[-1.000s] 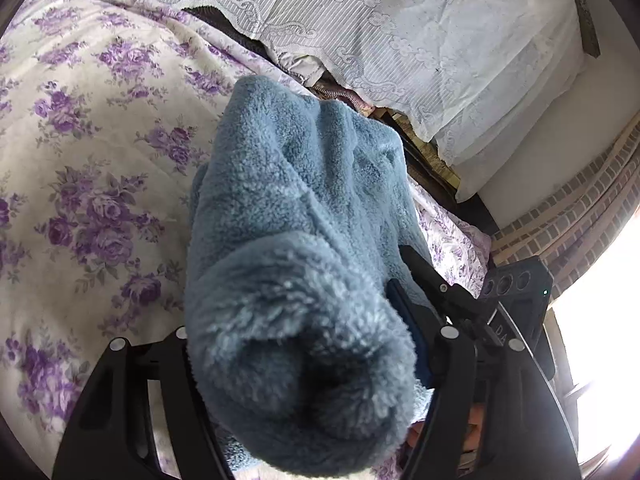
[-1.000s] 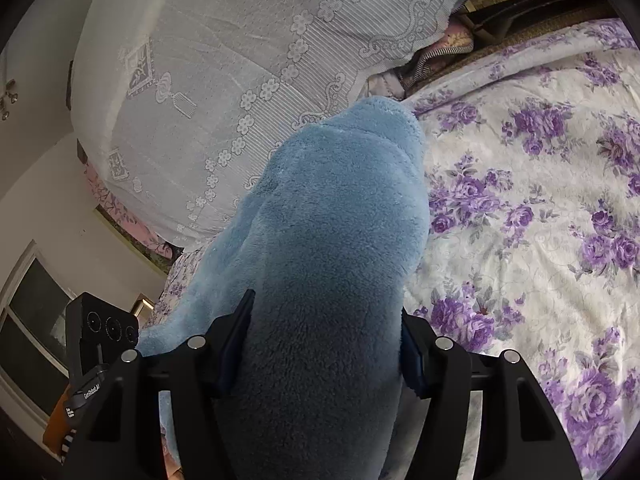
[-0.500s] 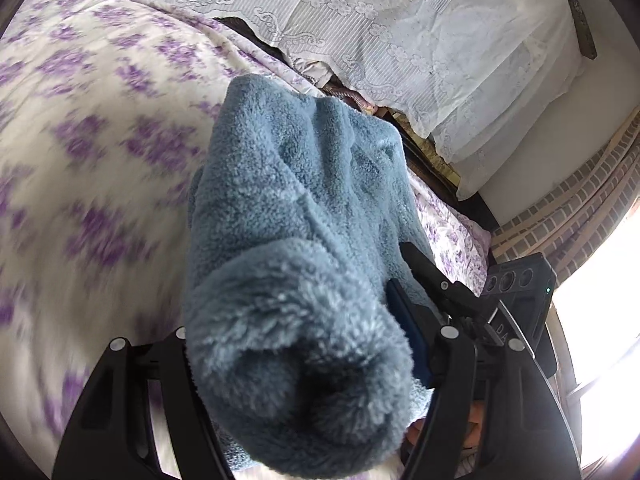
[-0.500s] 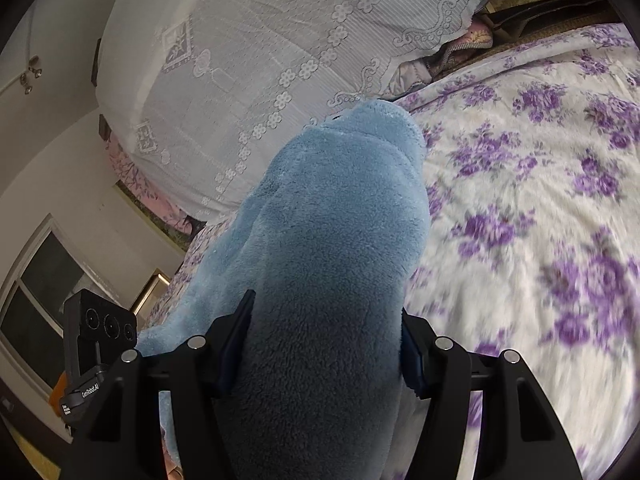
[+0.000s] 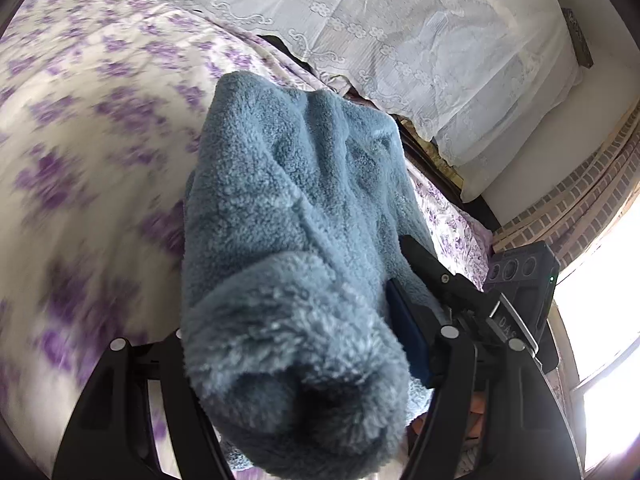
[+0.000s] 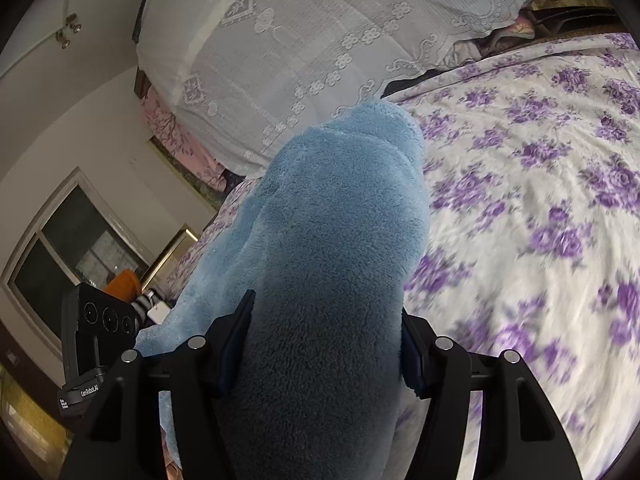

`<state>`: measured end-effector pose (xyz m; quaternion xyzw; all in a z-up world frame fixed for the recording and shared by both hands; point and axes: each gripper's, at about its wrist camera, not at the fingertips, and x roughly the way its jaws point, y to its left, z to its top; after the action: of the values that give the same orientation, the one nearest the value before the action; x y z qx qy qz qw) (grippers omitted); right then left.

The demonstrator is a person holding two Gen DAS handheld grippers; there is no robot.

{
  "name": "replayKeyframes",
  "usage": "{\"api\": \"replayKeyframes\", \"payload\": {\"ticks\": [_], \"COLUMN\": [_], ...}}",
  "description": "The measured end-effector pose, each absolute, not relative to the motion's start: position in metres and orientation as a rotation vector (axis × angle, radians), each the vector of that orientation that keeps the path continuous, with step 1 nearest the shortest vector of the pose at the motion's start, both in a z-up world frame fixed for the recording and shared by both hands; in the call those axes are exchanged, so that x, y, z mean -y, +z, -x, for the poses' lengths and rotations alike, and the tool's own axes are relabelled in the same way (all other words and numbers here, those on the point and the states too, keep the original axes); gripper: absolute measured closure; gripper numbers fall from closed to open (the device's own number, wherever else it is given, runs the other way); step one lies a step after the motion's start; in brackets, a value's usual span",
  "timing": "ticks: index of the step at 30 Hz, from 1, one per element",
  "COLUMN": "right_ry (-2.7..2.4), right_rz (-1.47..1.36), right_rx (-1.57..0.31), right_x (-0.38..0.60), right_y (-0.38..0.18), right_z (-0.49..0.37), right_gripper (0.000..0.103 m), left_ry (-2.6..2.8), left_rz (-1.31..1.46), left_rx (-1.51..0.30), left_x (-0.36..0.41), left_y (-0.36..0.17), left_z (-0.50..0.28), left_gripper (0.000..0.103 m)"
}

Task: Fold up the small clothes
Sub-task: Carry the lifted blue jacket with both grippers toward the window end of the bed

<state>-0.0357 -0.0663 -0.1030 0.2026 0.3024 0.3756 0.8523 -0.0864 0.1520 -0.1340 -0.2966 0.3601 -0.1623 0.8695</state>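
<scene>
- I see the fleece garment [image 5: 296, 216] as a dusty grey-blue in my left wrist view; in the right wrist view its pile [image 6: 340, 240] reads a brighter sky blue, darkening toward the lens
- The bedsheet [image 5: 80, 120] is cream, scattered with purple rose sprays and grey-green leaves [image 6: 560, 168]
- The lace cover [image 5: 400, 40] is white, worked with small flower motifs and scrolled edging
- My left gripper [image 5: 304, 360] is black with dark blue pads; my right gripper [image 6: 326, 344] likewise
- The brick wall [image 5: 580, 196] is brown with pale joints
- The folded bedding [image 6: 176, 140] is pink
</scene>
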Motion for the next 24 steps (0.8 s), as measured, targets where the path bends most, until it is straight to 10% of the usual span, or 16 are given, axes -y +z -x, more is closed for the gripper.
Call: {"api": "replayKeyframes", "payload": {"ticks": [24], "right_ry": [0.92], "right_rz": [-0.367], "right_rx": [-0.589], "right_x": [0.017], "right_y": [-0.069], "right_z": [0.118], "right_gripper": [0.039], "left_ry": [-0.249], "left_rz": [0.57], "left_rx": [-0.654], "left_x": [-0.194], "left_y": [-0.096], "left_z": [0.171], "left_gripper": [0.036]}}
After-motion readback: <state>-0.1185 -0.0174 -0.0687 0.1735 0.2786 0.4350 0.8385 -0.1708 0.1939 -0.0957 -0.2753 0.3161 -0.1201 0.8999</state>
